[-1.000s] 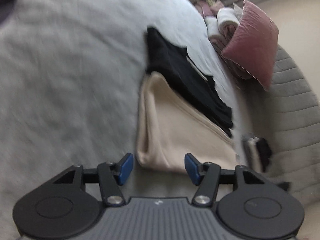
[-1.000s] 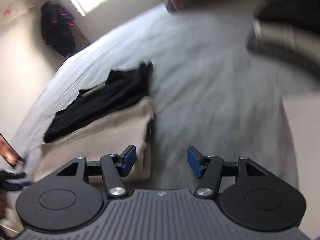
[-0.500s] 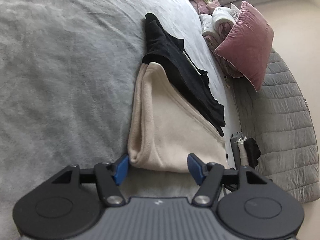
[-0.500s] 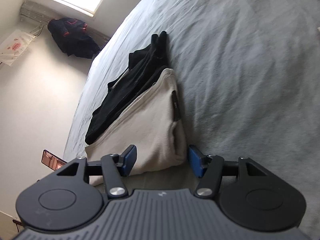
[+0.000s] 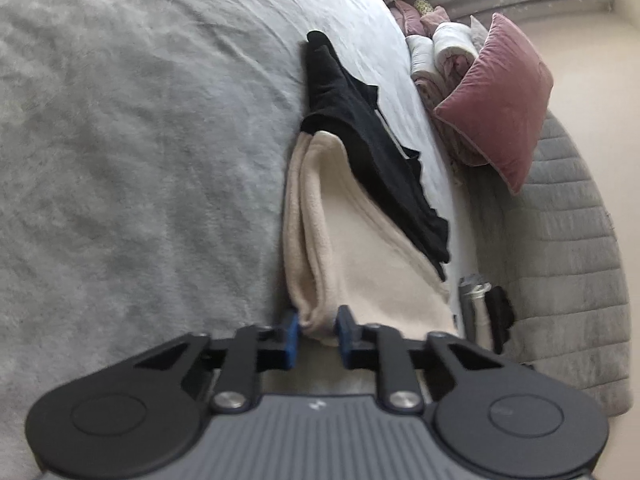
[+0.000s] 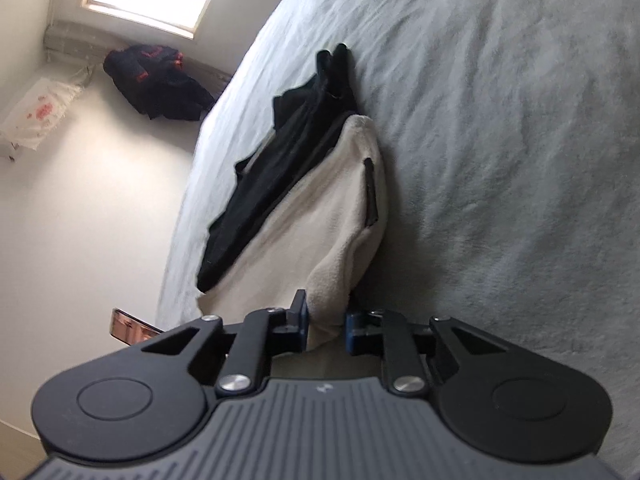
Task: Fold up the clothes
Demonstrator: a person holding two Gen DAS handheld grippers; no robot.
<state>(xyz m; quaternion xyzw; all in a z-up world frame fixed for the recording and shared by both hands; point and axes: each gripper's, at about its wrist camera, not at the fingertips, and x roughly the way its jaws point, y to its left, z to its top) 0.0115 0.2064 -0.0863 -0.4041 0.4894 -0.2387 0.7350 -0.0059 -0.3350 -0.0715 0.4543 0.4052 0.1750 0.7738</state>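
- Cream garment (image 5: 360, 248) lies layered on the grey bed (image 5: 140, 140), its long axis running straight away from both claws; a black garment (image 5: 372, 152) overlaps its far end.
- Left claw (image 5: 318, 334) is narrowed onto one near corner of the cream cloth, with fabric bunched between the blue pads.
- Right claw (image 6: 326, 322) pinches the other near corner in the same way.
- Both hold the near edge and neither is closer to it; the free length lies ahead of them.
- Judgement: any fold would carry this edge forward along that axis, toward the black piece.
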